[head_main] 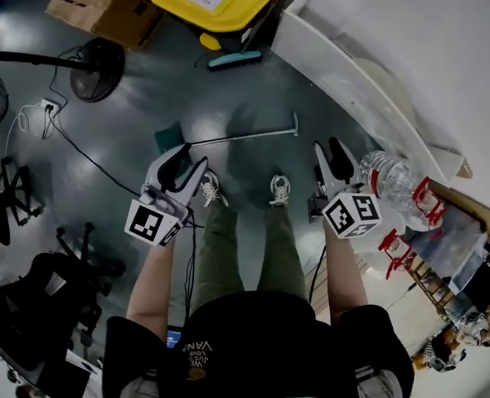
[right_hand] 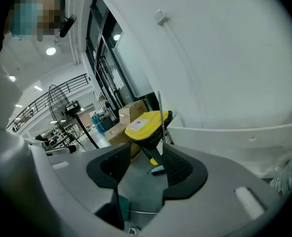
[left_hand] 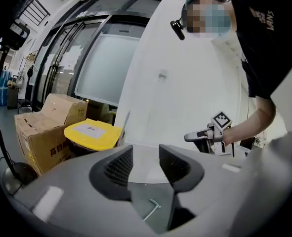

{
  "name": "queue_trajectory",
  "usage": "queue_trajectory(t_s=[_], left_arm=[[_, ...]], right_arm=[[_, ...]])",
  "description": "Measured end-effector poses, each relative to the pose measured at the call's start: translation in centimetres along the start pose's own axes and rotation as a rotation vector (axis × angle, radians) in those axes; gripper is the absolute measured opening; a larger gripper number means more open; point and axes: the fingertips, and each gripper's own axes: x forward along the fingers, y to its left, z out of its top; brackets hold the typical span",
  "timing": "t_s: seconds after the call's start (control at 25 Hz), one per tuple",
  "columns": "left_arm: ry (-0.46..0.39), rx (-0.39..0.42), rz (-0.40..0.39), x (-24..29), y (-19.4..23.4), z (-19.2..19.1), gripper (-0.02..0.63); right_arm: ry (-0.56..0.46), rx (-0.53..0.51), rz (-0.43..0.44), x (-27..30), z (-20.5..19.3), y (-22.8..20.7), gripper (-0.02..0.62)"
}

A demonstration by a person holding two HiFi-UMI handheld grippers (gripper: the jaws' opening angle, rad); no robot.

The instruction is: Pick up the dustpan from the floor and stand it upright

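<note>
We judge the task not yet begun: nothing has been grasped and every step is left.

At left in the head view, the left claw (head_main: 192,157) hangs above the floor (head_main: 228,89). Its jaws are apart with nothing between them. Just ahead of it, the dustpan (head_main: 168,137) lies flat on the floor. Its teal pan is at the left and its long thin handle runs off to the right, past the person's 2 shoes. At right, the right claw (head_main: 328,148) is likewise released and empty. Its own view shows only floor and a sliver of the teal pan in the gap. Neither claw touches the dustpan. It has yet to be reached, gripped, lifted and set on end.

For writing, in the left gripper view a cardboard box (left_hand: 42,137) at far left carries dark Chinese characters, which we cannot read with certainty. Beside it, a yellow bin lid (left_hand: 92,132) bears a white label with print too small to read. The person's black shirt (head_main: 228,338) reads "VANS". Each claw's cube shows a black-and-white square marker, with no words.
</note>
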Motion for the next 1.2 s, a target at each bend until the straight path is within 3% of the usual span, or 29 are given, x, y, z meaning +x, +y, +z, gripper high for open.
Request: queue_trajectory(t_s=[0.44, 0.6, 0.84, 1.2], left_arm=[[0.086, -0.018, -0.036, 6.3, 3.4, -13.3, 0.173], [0.098, -0.075, -0.027, 7.8, 3.7, -18.7, 0.173], [0.129, -0.097, -0.037, 10.3, 4.0, -25.9, 0.173], [0.14, -0.112, -0.015, 12.8, 5.7, -34.5, 0.173]], right_arm=[[0.104, -0.006, -0.07, 7.4, -12.2, -7.5, 0.176], [0.157, -0.05, -0.106, 9.8, -16.7, -10.8, 0.175], [0.201, -0.076, -0.131, 14.0, -23.2, -15.5, 0.175], [0.316, -0.003, -0.214, 17.6, -33.9, -23.3, 0.175]])
